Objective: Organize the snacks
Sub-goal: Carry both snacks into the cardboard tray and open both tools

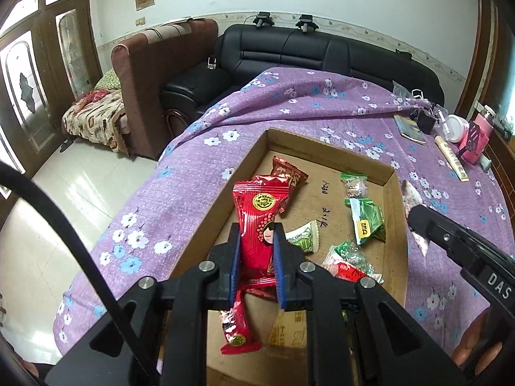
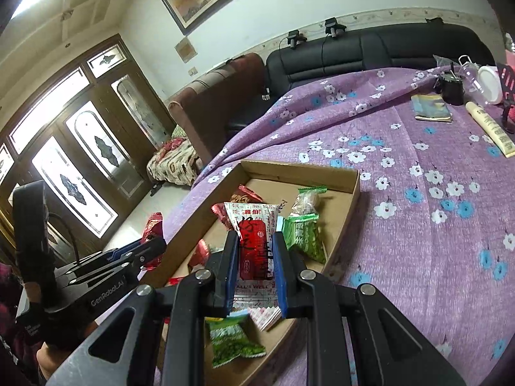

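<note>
The left hand-held gripper is clamped on a long red snack packet above the cardboard tray. The right hand-held gripper grasps a red-and-white snack packet over the same tray. Green packets lie loose inside; a cream tube and booklet sit well apart on the purple-clothed tabletop.

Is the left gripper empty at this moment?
No, the left gripper is shut on a red snack packet above the cardboard box.

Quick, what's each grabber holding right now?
Left gripper: closed on a red snack packet above the cardboard tray.
Right gripper: closed on a red-and-white snack packet.
</note>
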Available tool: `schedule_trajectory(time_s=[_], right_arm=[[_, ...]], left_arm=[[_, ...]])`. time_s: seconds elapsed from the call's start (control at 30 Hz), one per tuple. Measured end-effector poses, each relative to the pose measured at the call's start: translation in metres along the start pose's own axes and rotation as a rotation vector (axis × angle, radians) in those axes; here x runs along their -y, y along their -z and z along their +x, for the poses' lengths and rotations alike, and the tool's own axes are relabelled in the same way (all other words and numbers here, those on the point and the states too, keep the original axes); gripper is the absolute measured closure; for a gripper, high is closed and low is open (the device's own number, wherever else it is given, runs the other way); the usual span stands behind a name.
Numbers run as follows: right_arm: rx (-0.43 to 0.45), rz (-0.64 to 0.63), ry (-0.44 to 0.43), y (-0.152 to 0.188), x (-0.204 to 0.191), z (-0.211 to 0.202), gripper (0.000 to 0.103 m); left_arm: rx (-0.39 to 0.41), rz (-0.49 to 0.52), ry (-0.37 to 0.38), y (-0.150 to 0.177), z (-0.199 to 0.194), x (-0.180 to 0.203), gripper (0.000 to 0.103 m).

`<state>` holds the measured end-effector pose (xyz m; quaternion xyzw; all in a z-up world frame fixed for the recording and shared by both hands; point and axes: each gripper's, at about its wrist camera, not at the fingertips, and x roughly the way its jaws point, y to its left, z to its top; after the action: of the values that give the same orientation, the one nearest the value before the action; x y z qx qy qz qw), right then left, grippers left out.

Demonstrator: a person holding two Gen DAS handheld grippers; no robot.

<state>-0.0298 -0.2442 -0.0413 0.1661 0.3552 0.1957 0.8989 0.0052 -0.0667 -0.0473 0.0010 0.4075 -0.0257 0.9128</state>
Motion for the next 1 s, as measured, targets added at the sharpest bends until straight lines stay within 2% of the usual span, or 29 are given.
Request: schedule_trajectory(time_s=[0.4,1.0], right_arm=[[-0.064,-0.039,0.036,-0.016,0.003,0.032,0.084],[-0.153,-0.112,0.077,-0.022,-0.004,0.068,0.084]], left_arm=[[-0.025,0.029,-0.001,-0.005,0.015,0.008,0.083],[-0.066,0.055,0.015,-0.006,0.031,0.014,0.083]])
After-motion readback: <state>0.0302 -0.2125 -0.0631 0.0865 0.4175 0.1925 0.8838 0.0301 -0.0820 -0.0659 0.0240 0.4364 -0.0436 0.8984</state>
